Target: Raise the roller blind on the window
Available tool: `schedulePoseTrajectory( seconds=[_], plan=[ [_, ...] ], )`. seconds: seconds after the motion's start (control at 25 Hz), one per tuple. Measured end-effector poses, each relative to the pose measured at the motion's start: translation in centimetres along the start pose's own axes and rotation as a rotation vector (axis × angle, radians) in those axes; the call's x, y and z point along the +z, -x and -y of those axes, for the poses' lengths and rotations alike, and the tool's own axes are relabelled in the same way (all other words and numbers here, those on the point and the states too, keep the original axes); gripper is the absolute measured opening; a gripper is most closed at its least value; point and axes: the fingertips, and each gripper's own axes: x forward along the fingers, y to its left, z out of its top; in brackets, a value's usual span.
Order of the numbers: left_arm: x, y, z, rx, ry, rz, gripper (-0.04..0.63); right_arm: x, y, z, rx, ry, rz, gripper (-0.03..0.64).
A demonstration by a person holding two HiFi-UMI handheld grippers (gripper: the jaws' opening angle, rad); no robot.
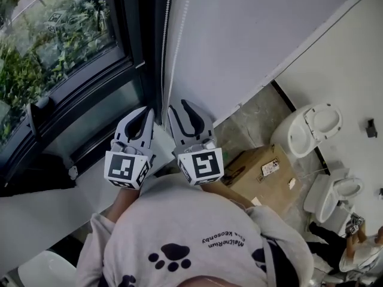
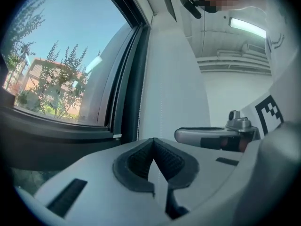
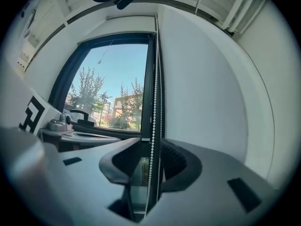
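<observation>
A white bead chain [image 1: 167, 46] hangs beside the dark window frame [image 1: 134, 34]. In the right gripper view two strands of the chain [image 3: 154, 102] pass between the jaws of my right gripper [image 3: 151, 145], which stand apart without pressing on it. My left gripper [image 2: 153, 141] has its tips together, and a pale chain strand [image 2: 162, 102] runs down into them. In the head view the left gripper [image 1: 147, 112] and right gripper [image 1: 179, 105] sit side by side just under the chain. The window glass [image 3: 113, 84] shows uncovered; I see no blind fabric over it.
A black window handle [image 1: 36, 115] sticks out at the left above a white sill [image 1: 54, 208]. Right of me on the floor lie a cardboard box [image 1: 257, 172] and two white toilets [image 1: 311, 127] [image 1: 335, 193]. A person crouches at the bottom right [image 1: 359, 250].
</observation>
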Motion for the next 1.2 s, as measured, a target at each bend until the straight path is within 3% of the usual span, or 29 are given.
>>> schedulePoseTrajectory(
  seconds=[0.4,0.68,1.2],
  plan=[
    [2.4,2.0,-0.4,0.096,-0.088,0.034,0.008,2.5,2.4,1.9,-0.108,0.06,0.029,0.013],
    [2.6,3.2,-0.2,0.132,-0.096,0.056,0.006,3.5,3.6,1.1,-0.121,0.094,0.062,0.009],
    [2.9,3.9,1.4,0.111,-0.109,0.048,0.008,3.6,4.9,0.6,-0.127,0.118,0.061,0.009]
  ],
)
